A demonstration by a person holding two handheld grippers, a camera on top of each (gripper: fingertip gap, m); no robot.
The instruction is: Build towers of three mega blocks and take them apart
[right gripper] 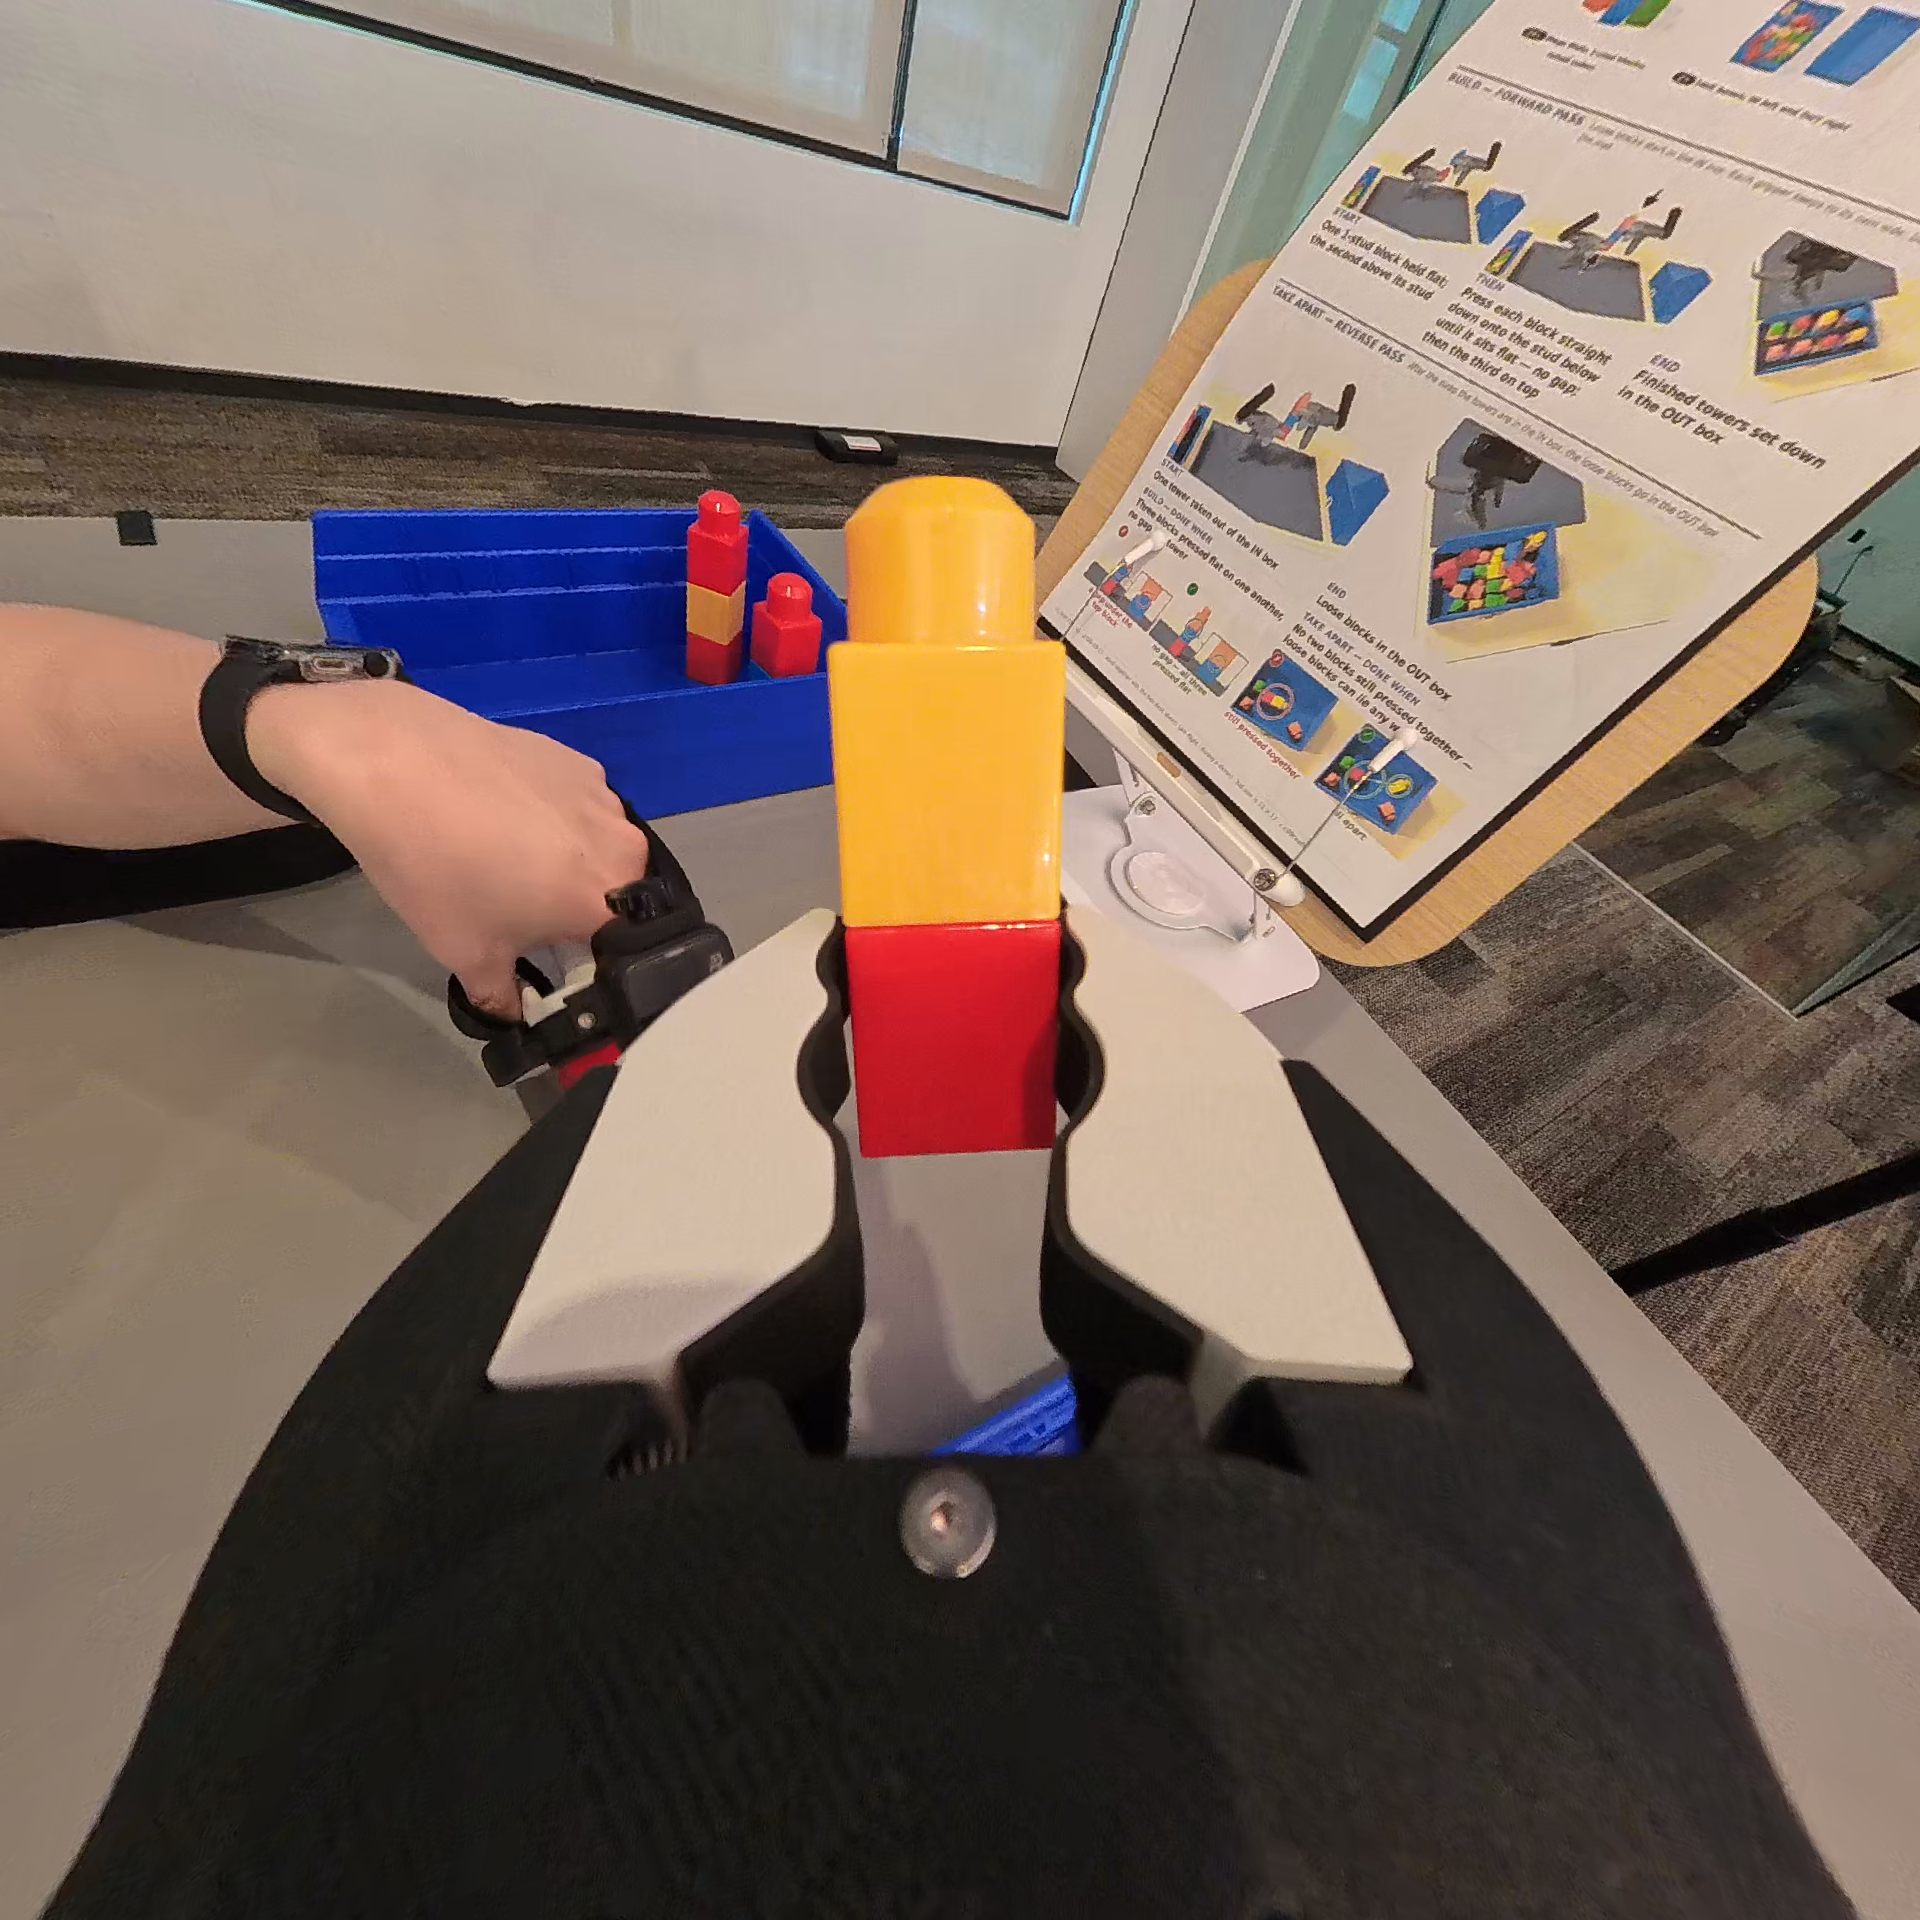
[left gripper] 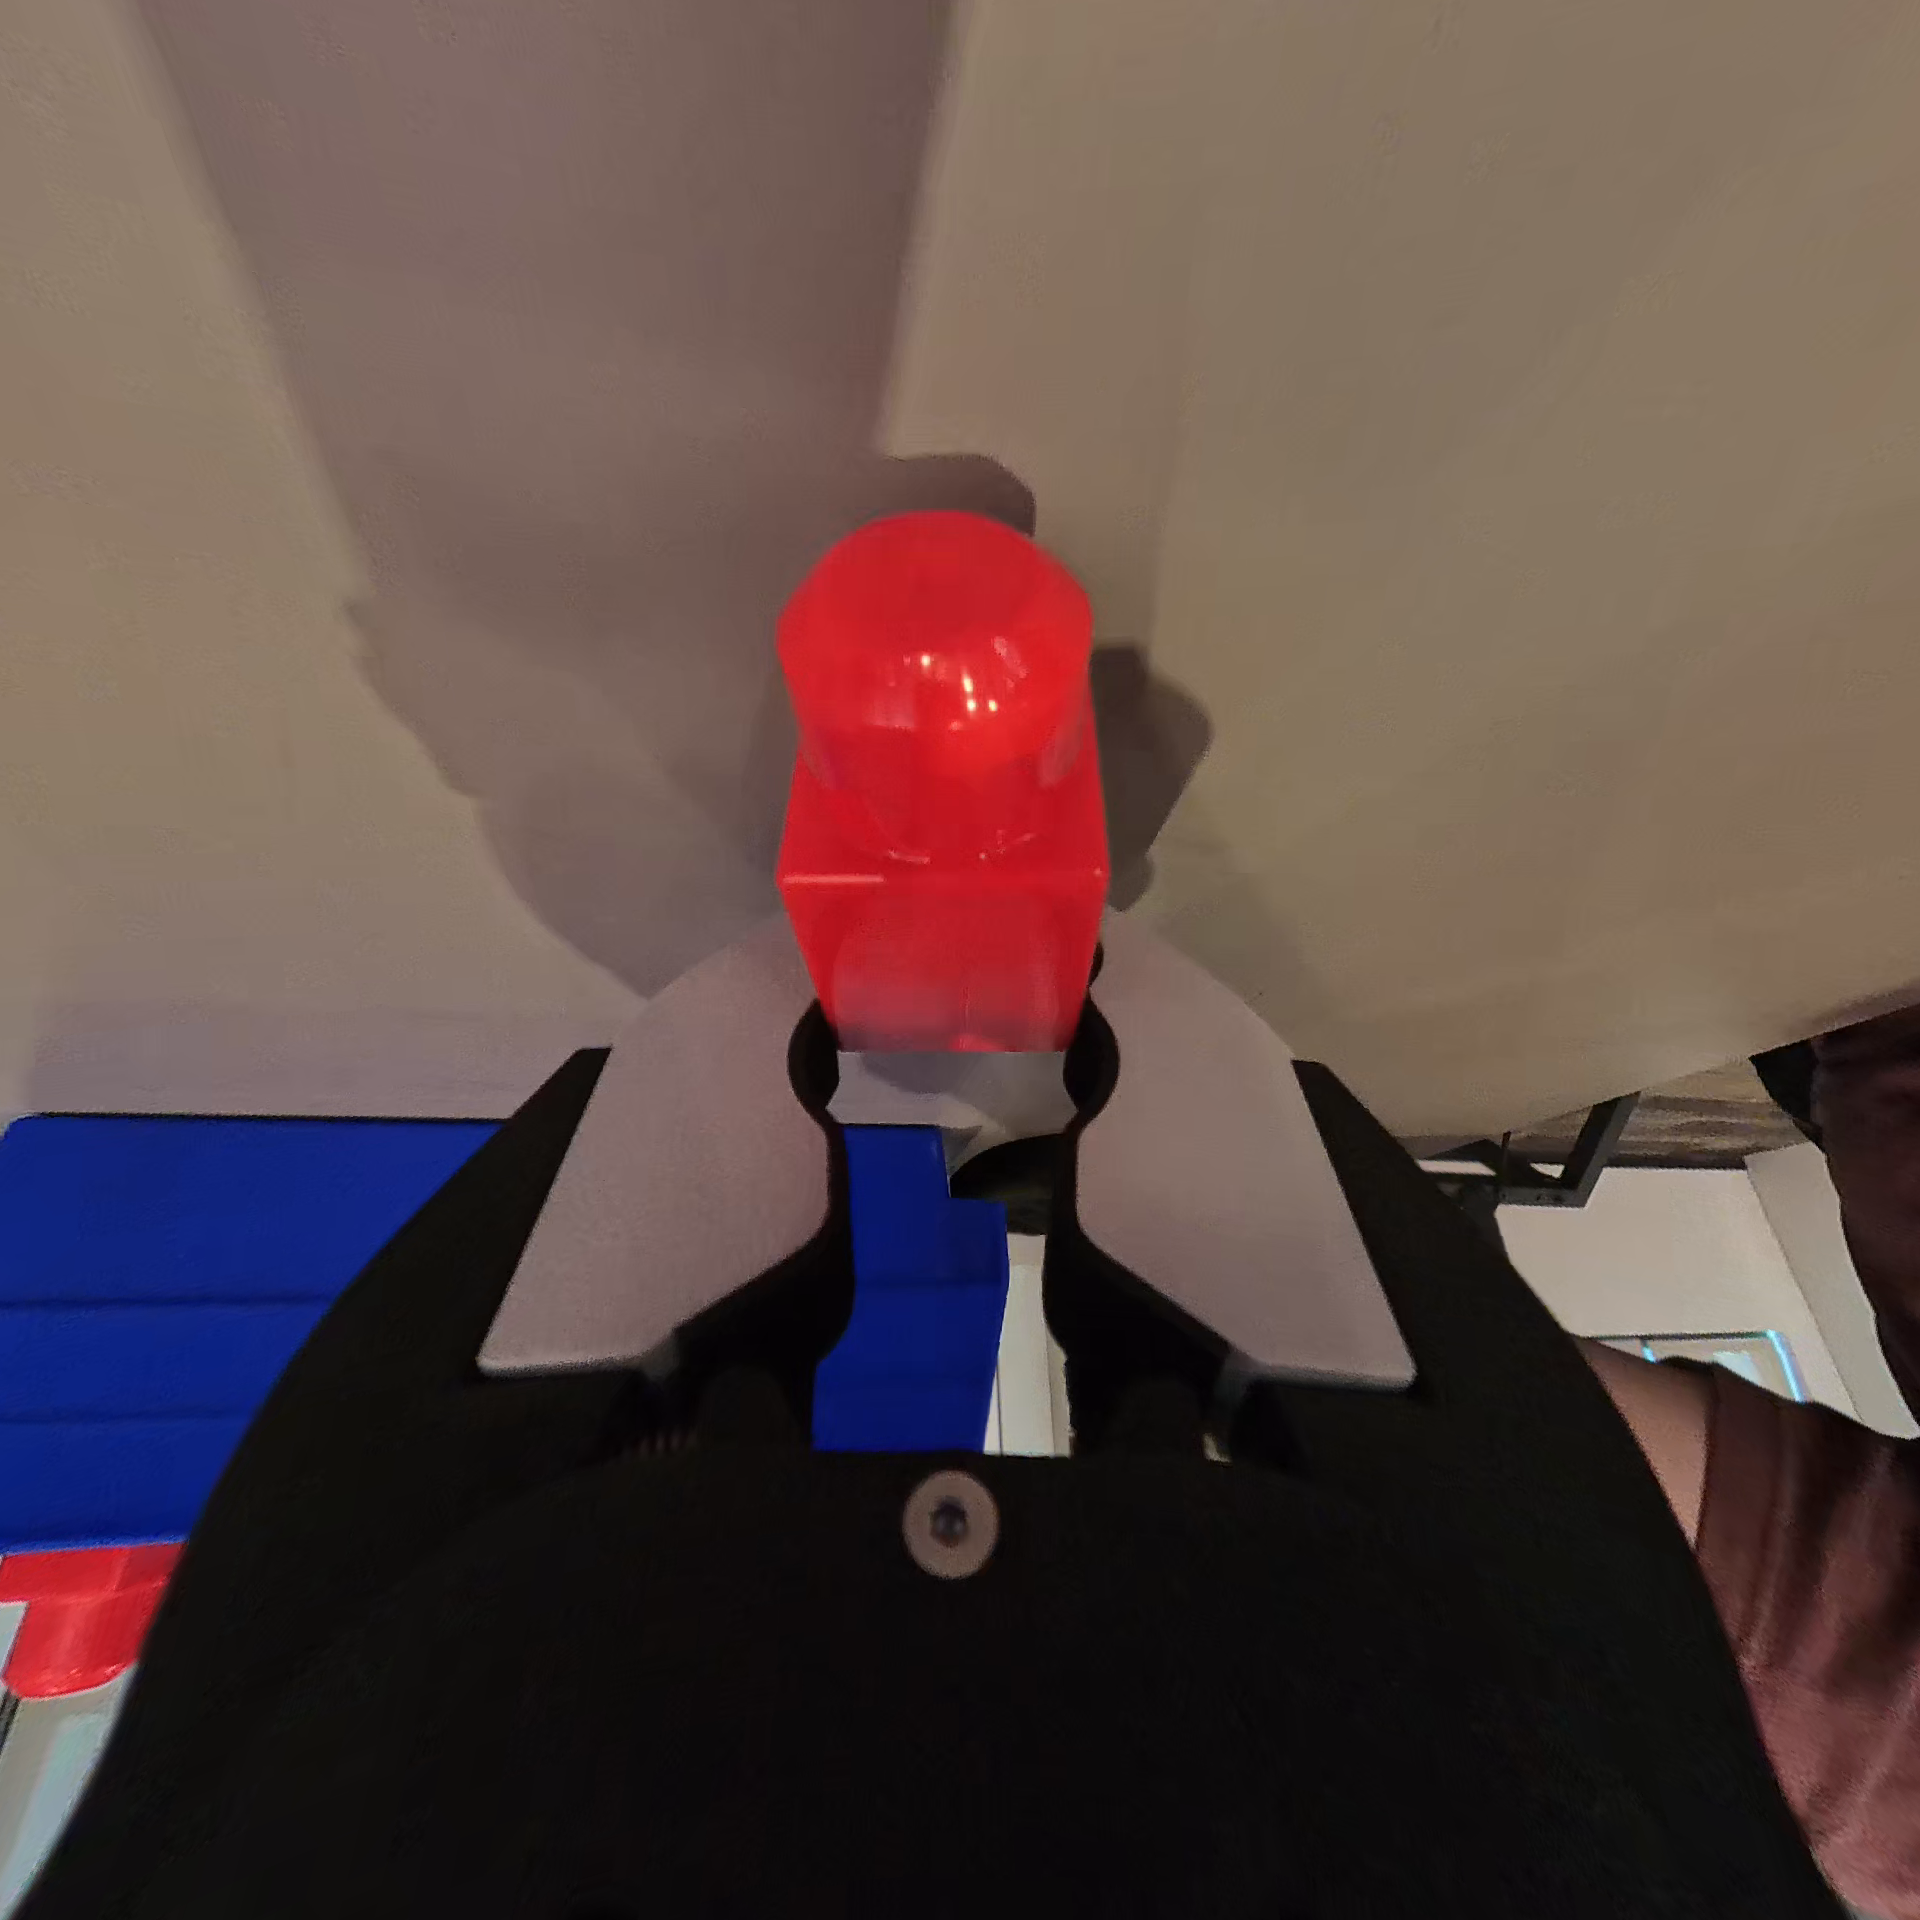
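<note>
The right gripper [right gripper: 951, 1039] points level over the worktop [right gripper: 208, 1143], its jaws clamped on the red bottom block [right gripper: 951, 1039] of a stack, a yellow block [right gripper: 945, 769] standing above them. To their left, a hand [right gripper: 457, 831] tips the left gripper [left gripper: 951, 997] down toward the worktop, its jaws gripping a single red block [left gripper: 940, 790].

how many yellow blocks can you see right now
2: one yellow block stacked on the red block held in the right tongs; one is the tower's middle in the blue bin. Others may be hidden.
</note>
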